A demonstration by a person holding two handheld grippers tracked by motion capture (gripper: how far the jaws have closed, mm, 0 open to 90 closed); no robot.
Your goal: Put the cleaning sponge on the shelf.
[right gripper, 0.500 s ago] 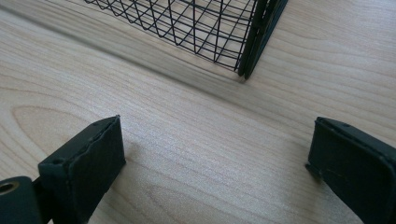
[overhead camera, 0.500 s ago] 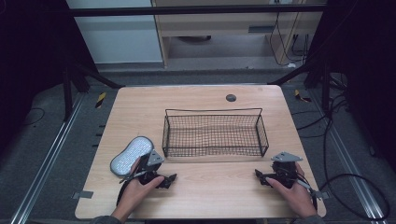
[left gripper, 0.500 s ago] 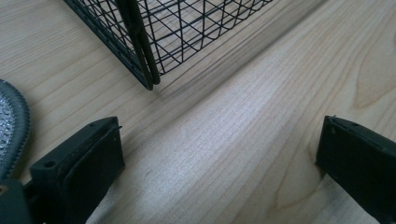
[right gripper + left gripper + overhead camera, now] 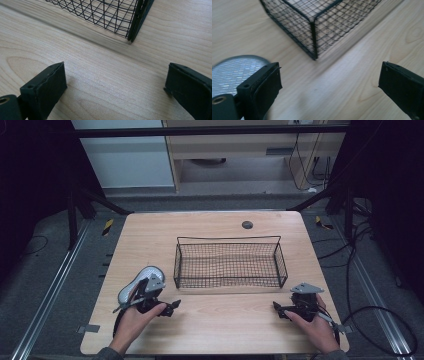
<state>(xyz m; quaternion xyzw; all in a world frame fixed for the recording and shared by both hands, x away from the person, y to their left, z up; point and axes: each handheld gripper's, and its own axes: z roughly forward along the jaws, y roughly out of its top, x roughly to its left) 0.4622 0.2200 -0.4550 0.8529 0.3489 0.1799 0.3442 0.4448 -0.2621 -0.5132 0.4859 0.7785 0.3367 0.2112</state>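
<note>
Left gripper (image 4: 165,307): held in the person's left hand (image 4: 131,320) at the near left of the table (image 4: 210,225). Its jaws stand wide apart with nothing between them; in the left gripper view bare wood fills the gap. The grey three-cornered plate rides on top, and a cable trails toward the near edge.

Right gripper (image 4: 279,309): held in the right hand (image 4: 312,325) at the near right of the table. Its jaws are likewise spread wide and empty, with bare wood grain between them in the right gripper view. Both grippers sit low over the tabletop, well apart from each other, tips turned inward.

Wire basket (image 4: 230,262): black, rectangular, open-topped, made of fine mesh on a heavier wire frame. It stands upright at the middle of the table, just beyond both grippers and between them. The wood shows through its mesh floor. Its near left corner post appears ahead of the left gripper, its near right corner ahead of the right gripper; neither gripper touches it.

Grey oval object (image 4: 141,280): a flat item with a pale woven-looking surface and darker rim, lying on the table just left of the basket, partly hidden by the left gripper. What it is cannot be told.

Small dark round fitting (image 4: 247,224): set in the tabletop near the far edge, beyond the basket.
</note>
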